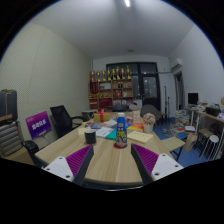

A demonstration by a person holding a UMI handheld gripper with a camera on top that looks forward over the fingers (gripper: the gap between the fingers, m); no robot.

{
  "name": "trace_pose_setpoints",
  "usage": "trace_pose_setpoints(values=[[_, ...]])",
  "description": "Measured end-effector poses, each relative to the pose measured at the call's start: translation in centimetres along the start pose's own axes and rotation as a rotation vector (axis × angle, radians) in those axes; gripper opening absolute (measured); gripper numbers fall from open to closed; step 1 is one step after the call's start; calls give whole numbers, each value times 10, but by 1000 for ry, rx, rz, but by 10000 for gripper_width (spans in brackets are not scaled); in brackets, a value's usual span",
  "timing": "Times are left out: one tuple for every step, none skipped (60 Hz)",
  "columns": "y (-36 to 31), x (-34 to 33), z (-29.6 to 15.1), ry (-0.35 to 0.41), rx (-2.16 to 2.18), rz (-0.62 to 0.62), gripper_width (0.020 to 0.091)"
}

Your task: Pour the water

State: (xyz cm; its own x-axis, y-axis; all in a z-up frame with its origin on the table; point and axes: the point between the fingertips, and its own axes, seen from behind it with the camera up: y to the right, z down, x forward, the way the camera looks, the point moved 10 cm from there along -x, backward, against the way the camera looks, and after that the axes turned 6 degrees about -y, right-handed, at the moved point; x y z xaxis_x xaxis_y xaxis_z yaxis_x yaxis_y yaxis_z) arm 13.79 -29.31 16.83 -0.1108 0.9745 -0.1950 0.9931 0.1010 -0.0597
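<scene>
Tongs point(113, 165) reach forward from the bottom of the gripper view, spread wide apart and holding nothing, each finger showing its purple pad point(66, 162) on the inner side. Between the two fingers lies only the bare wooden top of the counter point(110, 160). Beyond the fingertips, near the middle of the counter, stands an upright bottle point(121, 130) with a blue body and a reddish base; it is well ahead of the tongs and touches neither finger. Just to its left sits a small dark cup point(89, 136), apart from the bottle. Papers and other small things, too tiny to name, are scattered on the far half of the counter. A black office chair point(64, 119) stands at the counter's left side, and nearer still on that side is a purple sign point(40, 125) with white lettering, perhaps on a chair back. Against the far wall is a shelf point(112, 85) carrying a row of what look like bottles or trophies.
</scene>
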Motion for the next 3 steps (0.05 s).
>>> trace_pose_setpoints(values=[[-1,-11,2,0,-2,-1,836],[-2,-21,4,0,-4,-1,835],[-3,-31,6,0,-7,0,837]])
